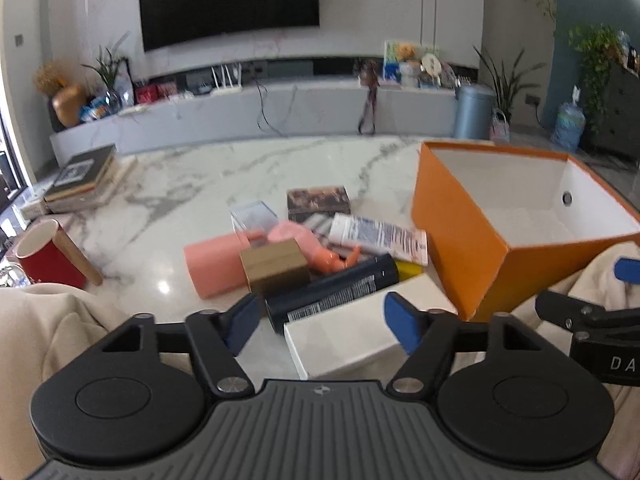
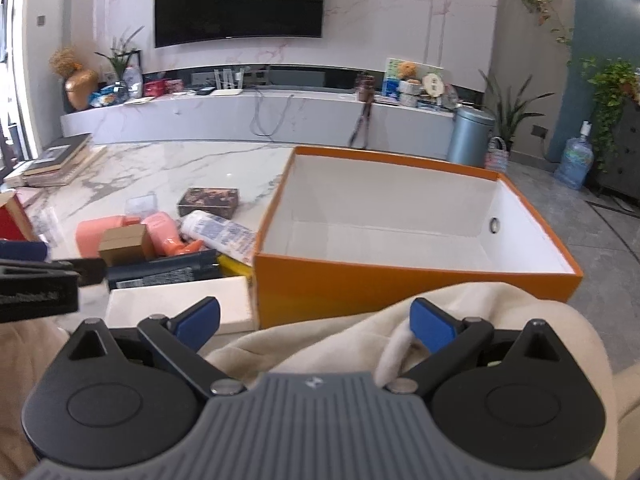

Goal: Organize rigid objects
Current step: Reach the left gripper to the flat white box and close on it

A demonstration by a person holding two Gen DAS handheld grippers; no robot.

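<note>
An orange box (image 1: 460, 216) with a bare white inside stands open on the right of the marble table (image 1: 192, 184). Left of it lies a pile: a black bottle (image 1: 340, 292), a flat white box (image 1: 360, 332), a small brown carton (image 1: 276, 266), a pink cylinder (image 1: 212, 268), a white tube (image 1: 376, 236), a dark patterned box (image 1: 318, 200) and a clear case (image 1: 254, 214). My left gripper (image 1: 322, 320) hovers open over the black bottle's base and the white box, its pads touching neither. My right gripper (image 2: 316, 322) is open over cream cloth (image 2: 320, 340), just before the orange box (image 2: 360, 284).
A red cup (image 1: 44, 260) and a wooden roller (image 1: 78, 256) sit at the table's left. Stacked books (image 1: 84, 176) lie at the far left. Cream cloth (image 1: 60, 328) covers the near edge. Behind the table are a TV cabinet (image 1: 280, 108) and a blue bin (image 1: 474, 112).
</note>
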